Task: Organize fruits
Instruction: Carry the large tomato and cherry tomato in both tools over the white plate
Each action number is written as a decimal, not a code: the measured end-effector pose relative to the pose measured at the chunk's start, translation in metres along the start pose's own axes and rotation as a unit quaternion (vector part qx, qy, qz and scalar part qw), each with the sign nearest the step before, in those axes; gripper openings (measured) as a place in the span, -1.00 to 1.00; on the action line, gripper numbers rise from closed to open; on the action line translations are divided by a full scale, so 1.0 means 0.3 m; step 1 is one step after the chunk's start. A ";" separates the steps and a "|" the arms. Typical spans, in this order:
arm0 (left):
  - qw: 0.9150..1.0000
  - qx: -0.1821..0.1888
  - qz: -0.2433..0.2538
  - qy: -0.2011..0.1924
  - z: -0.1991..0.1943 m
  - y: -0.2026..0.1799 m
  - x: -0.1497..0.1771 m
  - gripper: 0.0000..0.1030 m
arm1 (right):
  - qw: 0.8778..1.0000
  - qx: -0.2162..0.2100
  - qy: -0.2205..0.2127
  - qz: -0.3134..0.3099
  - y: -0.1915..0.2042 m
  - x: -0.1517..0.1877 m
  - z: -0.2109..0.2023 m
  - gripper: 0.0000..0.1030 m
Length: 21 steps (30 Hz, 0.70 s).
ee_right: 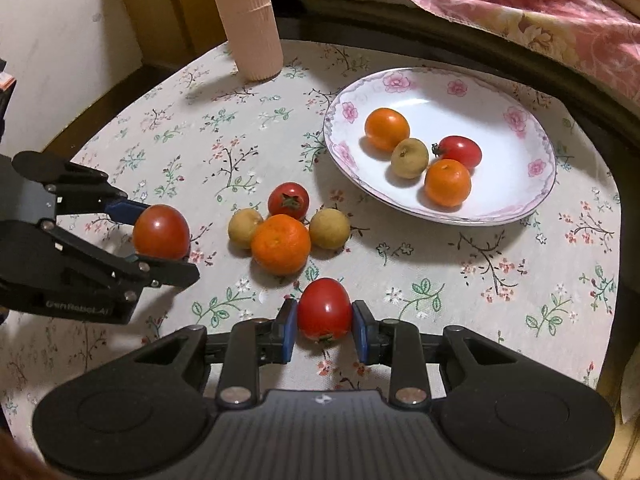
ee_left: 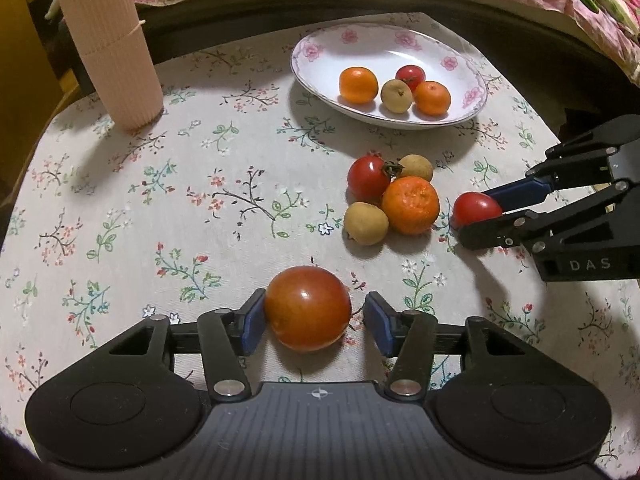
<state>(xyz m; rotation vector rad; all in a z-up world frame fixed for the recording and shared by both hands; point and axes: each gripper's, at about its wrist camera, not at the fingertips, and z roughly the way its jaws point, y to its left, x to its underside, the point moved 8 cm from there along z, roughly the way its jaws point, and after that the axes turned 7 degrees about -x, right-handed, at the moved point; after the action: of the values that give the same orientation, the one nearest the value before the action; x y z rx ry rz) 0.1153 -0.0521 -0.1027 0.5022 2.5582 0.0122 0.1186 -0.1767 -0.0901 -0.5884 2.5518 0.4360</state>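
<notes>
Two tools, left tool (ee_left: 314, 316) apart round big tomato (ee_left: 307, 309), right tool (ee_right: 324, 326) clamped on small tomato (ee_right: 324, 309).

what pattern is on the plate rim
Pink flowers on white plate rim, with a thin dark edge line; clearest in the right wrist view.

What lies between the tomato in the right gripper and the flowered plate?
Only bare tablecloth shows between the tomato in the right gripper and the plate. The loose fruit cluster sits off to the left of that path.
</notes>
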 end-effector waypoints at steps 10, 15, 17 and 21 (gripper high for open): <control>1.000 -0.005 -0.009 0.006 -0.008 0.011 0.000 -0.02 | 1.000 0.009 0.007 -0.006 0.011 -0.002 0.000 -0.42; 1.000 0.005 -0.009 0.002 -0.016 -0.003 -0.004 -0.02 | 1.000 -0.001 0.007 -0.007 0.025 -0.009 0.001 -0.42; 1.000 0.008 -0.011 -0.001 -0.021 -0.008 -0.009 -0.02 | 1.000 -0.004 0.004 -0.004 0.023 -0.014 -0.003 -0.42; 1.000 0.014 -0.018 -0.006 -0.023 -0.015 -0.032 -0.02 | 1.000 -0.009 -0.007 0.009 0.016 -0.027 -0.021 -0.42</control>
<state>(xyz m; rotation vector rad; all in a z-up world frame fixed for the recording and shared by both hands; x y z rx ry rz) 0.1178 -0.0590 -0.0925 0.4665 2.5585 -0.0398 0.1202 -0.1724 -0.0798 -0.5668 2.5441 0.4675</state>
